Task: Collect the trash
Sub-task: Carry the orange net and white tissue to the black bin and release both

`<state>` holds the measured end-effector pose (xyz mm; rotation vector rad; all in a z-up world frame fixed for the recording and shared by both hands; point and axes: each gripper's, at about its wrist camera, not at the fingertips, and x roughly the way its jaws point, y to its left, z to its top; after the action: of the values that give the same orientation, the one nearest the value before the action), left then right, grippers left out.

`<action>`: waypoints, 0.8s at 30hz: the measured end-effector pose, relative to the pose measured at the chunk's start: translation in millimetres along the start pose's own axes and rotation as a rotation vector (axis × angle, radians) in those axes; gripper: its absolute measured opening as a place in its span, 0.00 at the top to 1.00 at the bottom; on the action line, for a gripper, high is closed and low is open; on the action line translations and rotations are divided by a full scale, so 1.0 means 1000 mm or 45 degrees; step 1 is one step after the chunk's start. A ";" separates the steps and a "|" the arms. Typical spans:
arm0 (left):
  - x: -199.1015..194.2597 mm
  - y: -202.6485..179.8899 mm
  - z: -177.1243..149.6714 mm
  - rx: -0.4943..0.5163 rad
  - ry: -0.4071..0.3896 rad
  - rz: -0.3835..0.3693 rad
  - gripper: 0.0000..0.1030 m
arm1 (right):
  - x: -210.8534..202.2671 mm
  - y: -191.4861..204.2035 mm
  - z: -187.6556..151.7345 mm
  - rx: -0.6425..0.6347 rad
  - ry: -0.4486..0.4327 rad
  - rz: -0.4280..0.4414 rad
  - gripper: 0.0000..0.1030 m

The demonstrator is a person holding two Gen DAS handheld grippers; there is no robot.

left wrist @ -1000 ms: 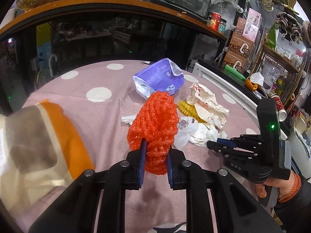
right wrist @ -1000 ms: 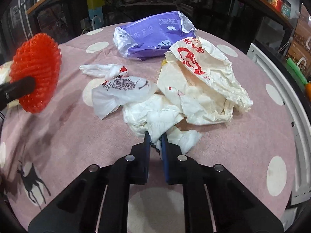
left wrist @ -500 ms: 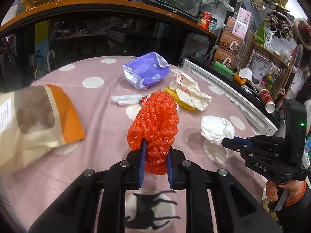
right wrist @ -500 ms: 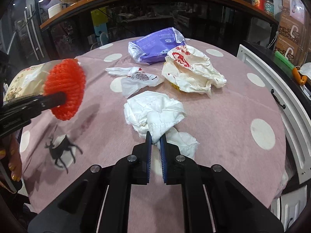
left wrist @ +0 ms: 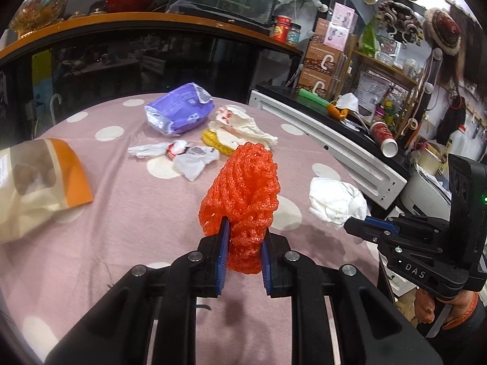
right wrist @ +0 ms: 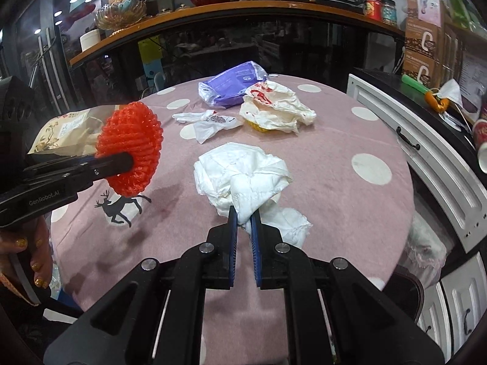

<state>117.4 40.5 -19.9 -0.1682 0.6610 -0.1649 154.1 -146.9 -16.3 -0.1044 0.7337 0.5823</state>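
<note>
My left gripper (left wrist: 242,234) is shut on an orange-red foam net (left wrist: 243,191), held above the pink dotted tablecloth (left wrist: 127,213). In the right wrist view the same net (right wrist: 129,149) hangs at the left in the left gripper (right wrist: 129,160). My right gripper (right wrist: 244,216) is shut on a crumpled white tissue wad (right wrist: 240,176), lifted off the cloth. From the left wrist view that wad (left wrist: 336,202) hangs at the right gripper (left wrist: 350,226) near the table's right edge. Farther back lie a purple packet (left wrist: 179,112), a white bag with red print (left wrist: 240,123) over a yellow net (left wrist: 213,141), and a small white wrapper (left wrist: 179,158).
An orange and beige snack bag (left wrist: 36,182) lies at the table's left edge. A white cabinet (right wrist: 426,152) runs along the right side, with a dark bin (right wrist: 408,289) below the table edge. A dark glass counter with a wooden top (left wrist: 137,21) stands behind the table.
Both grippers have drawn back toward the near edge of the table, each still holding its piece. The white wad has come away from the trash pile and hangs lifted.
</note>
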 end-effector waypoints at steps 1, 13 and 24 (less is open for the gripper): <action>-0.001 -0.004 -0.002 0.004 -0.002 -0.008 0.82 | -0.005 -0.003 -0.004 0.012 -0.005 -0.003 0.91; -0.004 -0.053 -0.016 0.091 0.001 -0.117 0.82 | -0.048 -0.041 -0.051 0.131 -0.023 -0.113 0.91; -0.004 -0.102 -0.024 0.163 0.006 -0.239 0.82 | -0.087 -0.107 -0.101 0.296 0.013 -0.293 0.91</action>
<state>89.3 -60.0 -14.6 -0.1065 0.6370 -0.3870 98.5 -306.0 -45.6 0.0237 0.7824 0.2752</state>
